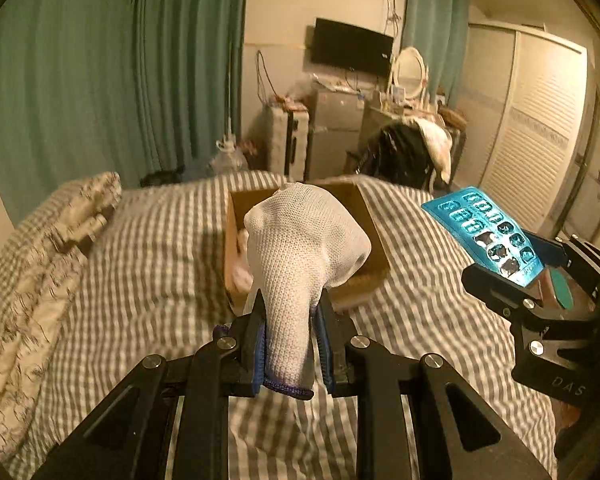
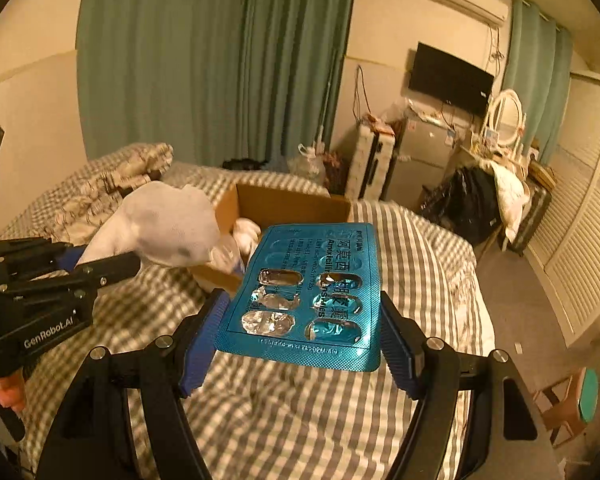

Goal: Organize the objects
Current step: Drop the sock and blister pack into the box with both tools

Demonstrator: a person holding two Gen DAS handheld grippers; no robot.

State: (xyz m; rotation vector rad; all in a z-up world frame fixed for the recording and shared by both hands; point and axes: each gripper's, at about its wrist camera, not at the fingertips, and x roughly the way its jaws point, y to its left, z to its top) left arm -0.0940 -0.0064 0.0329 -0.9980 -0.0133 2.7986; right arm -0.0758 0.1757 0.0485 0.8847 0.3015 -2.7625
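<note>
My left gripper [image 1: 290, 320] is shut on a white knitted glove [image 1: 300, 248] with a blue cuff, held above the bed just in front of an open cardboard box [image 1: 374, 236]. The glove [image 2: 160, 228] and left gripper [image 2: 112, 264] also show in the right wrist view. My right gripper [image 2: 300, 332] is shut on a blue blister pack [image 2: 306, 296] with several opened foil pockets, held flat above the bed near the box [image 2: 284, 204]. The pack [image 1: 488, 232] shows in the left wrist view at right. White cloth items [image 2: 246, 236] lie inside the box.
The box sits on a bed with a grey-white checked cover [image 1: 140, 280]. A folded quilt [image 1: 40, 248] lies at the bed's left. Beyond the bed are green curtains [image 1: 120, 60], a fridge [image 2: 424, 152], a chair with clothes [image 1: 412, 152] and a white wardrobe [image 1: 536, 128].
</note>
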